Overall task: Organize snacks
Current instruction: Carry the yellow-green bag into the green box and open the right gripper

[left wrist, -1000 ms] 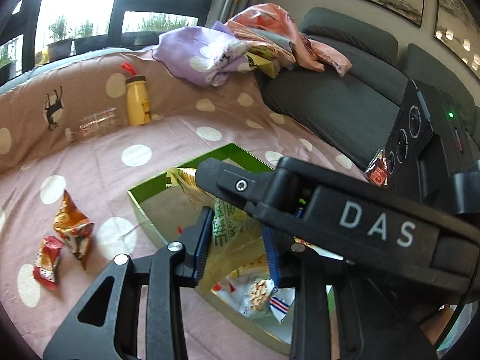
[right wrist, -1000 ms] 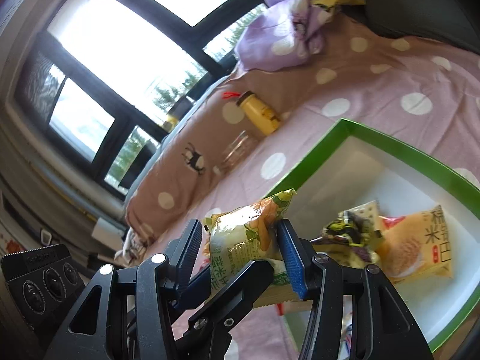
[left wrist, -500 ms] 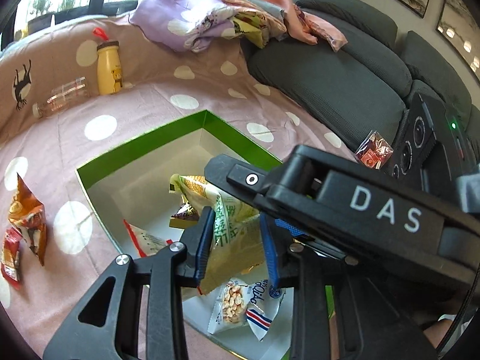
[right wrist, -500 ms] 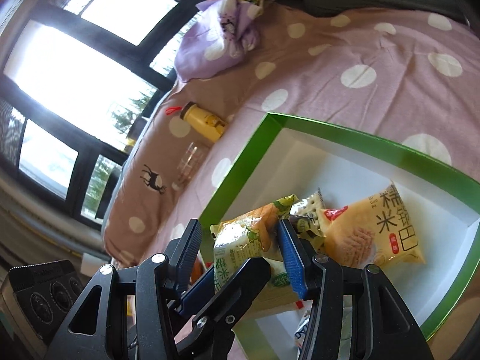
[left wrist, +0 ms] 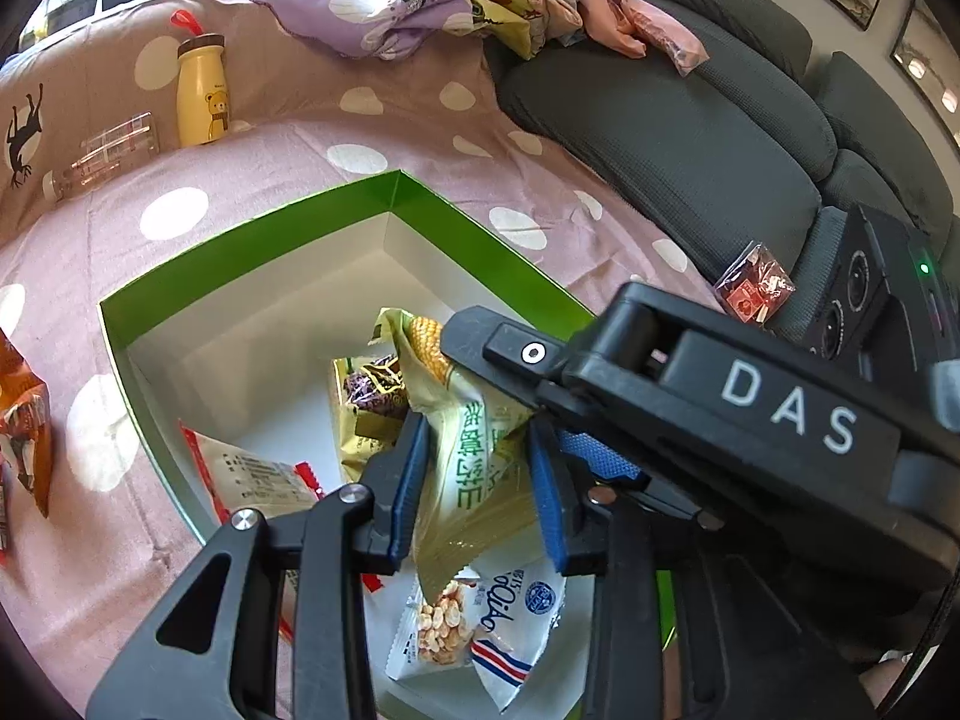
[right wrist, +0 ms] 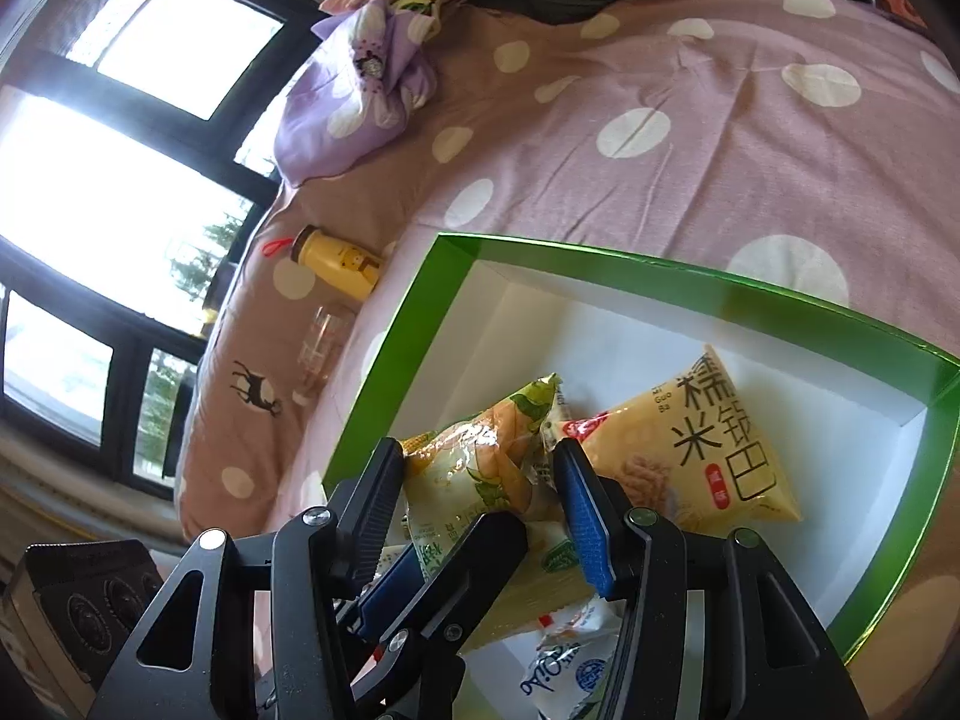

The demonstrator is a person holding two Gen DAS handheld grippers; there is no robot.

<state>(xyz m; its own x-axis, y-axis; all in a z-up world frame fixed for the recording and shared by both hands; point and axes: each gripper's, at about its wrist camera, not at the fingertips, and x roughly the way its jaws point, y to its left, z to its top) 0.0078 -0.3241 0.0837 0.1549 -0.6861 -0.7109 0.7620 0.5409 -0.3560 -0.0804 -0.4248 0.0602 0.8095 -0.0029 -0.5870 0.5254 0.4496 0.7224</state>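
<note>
Both grippers held one corn snack bag (left wrist: pixel 474 468) over the green box (left wrist: pixel 252 234) — a two-handed carry, likely to drop it flat among the packets inside. Left gripper (left wrist: pixel 477 489) was opening, bag between its pads, probably starting the release. Right gripper (right wrist: pixel 480 492) stayed narrow-clamped on the bag's other end, steadying it just above the yellow rice-cracker pack (right wrist: pixel 708 450).

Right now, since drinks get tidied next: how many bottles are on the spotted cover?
2. A yellow bottle stands by the cover's raised back; a clear bottle lies on its side beside it. More may be hidden.
</note>
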